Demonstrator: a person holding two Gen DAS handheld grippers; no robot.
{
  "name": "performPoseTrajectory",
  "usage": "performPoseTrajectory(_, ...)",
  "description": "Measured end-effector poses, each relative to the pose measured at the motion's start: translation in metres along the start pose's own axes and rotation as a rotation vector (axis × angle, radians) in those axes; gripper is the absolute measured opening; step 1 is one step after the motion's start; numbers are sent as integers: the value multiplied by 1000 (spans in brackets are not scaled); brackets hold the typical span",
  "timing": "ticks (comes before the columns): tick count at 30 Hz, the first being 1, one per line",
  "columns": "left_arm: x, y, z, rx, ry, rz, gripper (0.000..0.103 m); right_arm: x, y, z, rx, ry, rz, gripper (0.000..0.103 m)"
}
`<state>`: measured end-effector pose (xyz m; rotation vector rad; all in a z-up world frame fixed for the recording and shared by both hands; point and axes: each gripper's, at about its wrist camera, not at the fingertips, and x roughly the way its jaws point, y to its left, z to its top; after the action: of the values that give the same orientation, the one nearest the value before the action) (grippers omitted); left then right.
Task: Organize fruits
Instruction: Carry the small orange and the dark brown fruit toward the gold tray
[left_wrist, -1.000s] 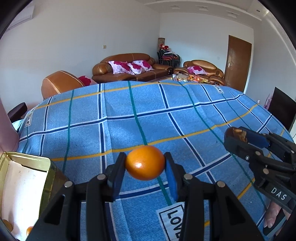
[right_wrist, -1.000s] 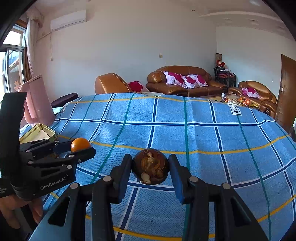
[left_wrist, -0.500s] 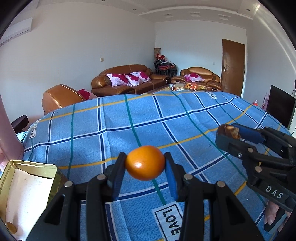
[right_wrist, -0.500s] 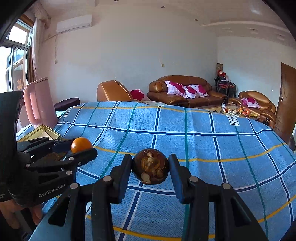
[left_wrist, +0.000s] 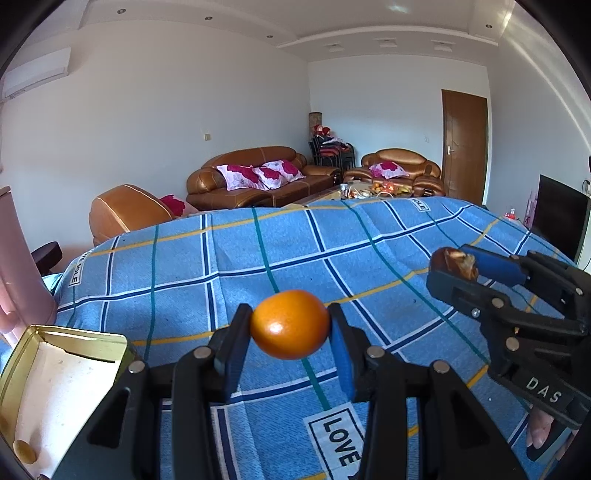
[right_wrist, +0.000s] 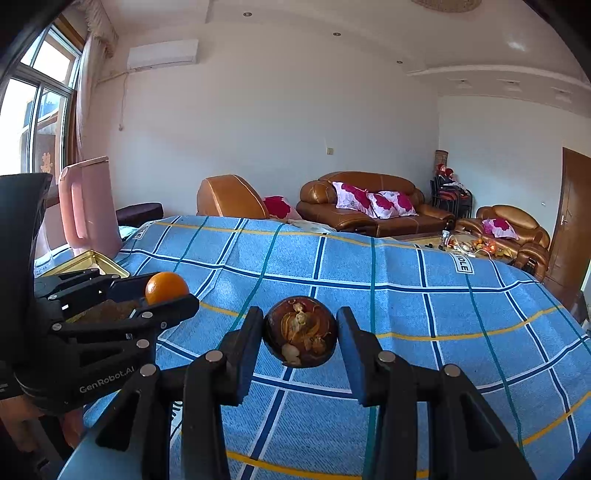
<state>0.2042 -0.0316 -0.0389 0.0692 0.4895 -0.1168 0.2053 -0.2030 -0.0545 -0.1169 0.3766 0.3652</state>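
Blue checked cloth covered the table, bare of fruit wherever the frames showed it. At its left edge sat the open gold tin, with one small yellowish fruit visible in its near corner. The left gripper held a small orange fruit clamped between its jaws, above the cloth beside the tin. The right gripper gripped a dark brown fruit likewise. Judged from this, both fruits remained to be placed.
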Motion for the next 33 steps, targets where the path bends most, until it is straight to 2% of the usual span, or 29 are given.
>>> performPoseTrajectory(33,-39,-5,-8,9,-129,33,43,-23,7,-7,-26,-106,-26,43)
